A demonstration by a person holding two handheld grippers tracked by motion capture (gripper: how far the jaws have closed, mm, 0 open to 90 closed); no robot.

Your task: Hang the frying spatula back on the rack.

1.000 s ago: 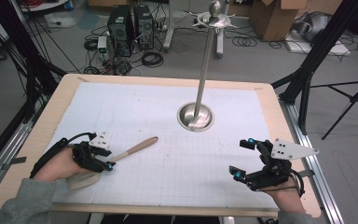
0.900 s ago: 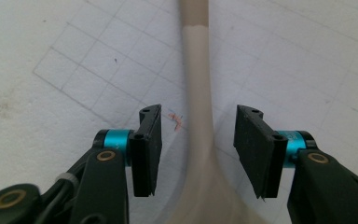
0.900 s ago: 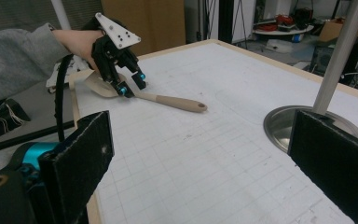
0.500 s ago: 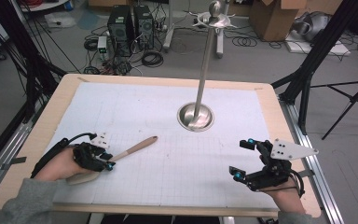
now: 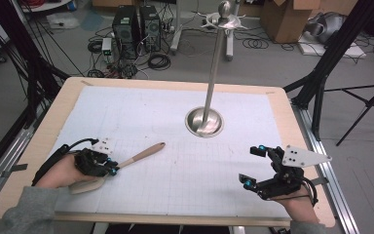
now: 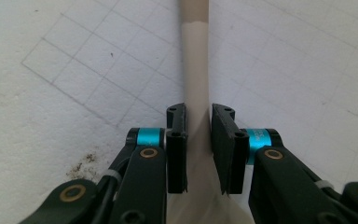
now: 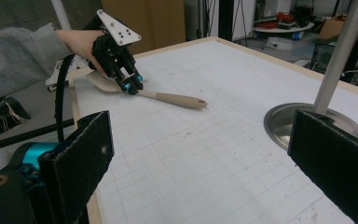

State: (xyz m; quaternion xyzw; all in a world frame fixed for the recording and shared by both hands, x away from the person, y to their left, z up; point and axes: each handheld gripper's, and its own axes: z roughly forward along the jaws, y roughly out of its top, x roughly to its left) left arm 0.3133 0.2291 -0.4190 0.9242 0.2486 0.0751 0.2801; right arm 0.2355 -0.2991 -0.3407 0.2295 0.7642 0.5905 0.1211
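Left tool (image 6: 198,140) seemingly grips unlabelled spatula (image 5: 141,156).

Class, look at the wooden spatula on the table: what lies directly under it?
The spatula lies on white gridded paper. The left gripper and hand cover part of its blade, hiding whatever lies beneath there.

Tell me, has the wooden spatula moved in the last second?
No. The wooden spatula lies at the same spot, its handle tip pointing toward the metal stand base, with the left gripper around it.
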